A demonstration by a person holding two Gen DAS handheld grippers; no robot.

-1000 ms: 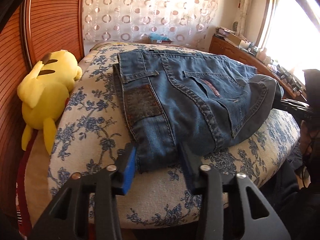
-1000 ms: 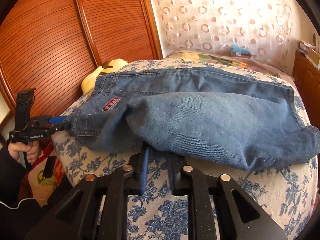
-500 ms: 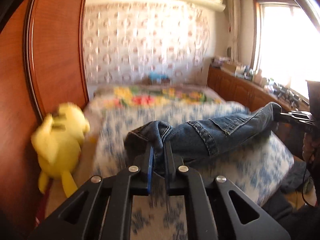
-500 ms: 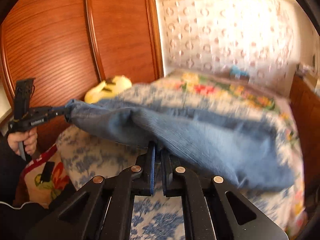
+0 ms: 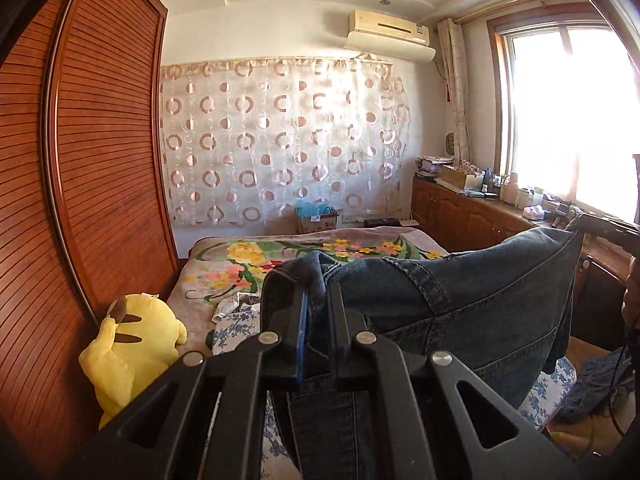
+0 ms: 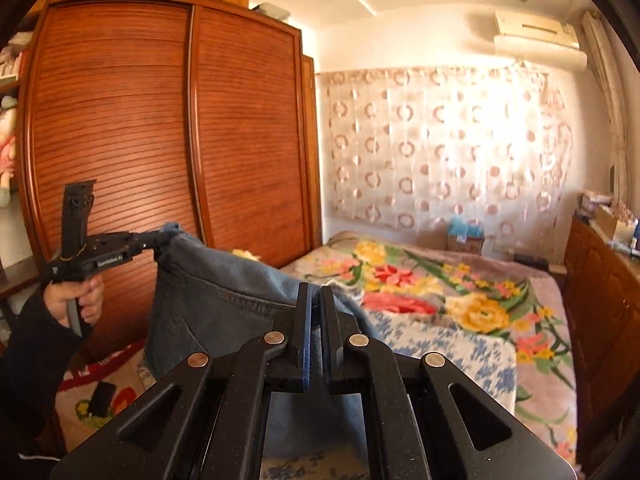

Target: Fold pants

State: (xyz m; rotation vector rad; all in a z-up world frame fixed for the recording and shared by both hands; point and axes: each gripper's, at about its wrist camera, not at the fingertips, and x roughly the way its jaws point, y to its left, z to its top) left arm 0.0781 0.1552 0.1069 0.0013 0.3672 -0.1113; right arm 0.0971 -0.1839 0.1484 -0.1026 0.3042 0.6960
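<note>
The room was a bedroom, its bed (image 5: 224,264) covered by a floral blanket (image 6: 460,292) toward the far end and a blue-and-white flowered sheet (image 6: 448,344) at the near edge. A tall louvred wooden wardrobe (image 6: 132,148) stood along the bed's left side, with a yellow plush toy (image 5: 132,348) wedged between the two near the bed's near left corner. A sheer curtain (image 5: 280,148) patterned with circles hung on the far wall under an air conditioner (image 5: 390,34), and a bright window (image 5: 568,116) lit a low cabinet (image 5: 472,216) crowded with small items beyond the bed's right side.

The jeans (image 5: 460,304) hung in the air above the near edge of the bed, stretched between the two tools. The left hand-held gripper (image 5: 318,320) was clamped tight on a bunched denim corner. The right hand-held gripper (image 6: 314,320) was likewise pinched closed on the opposite edge of the cloth.
</note>
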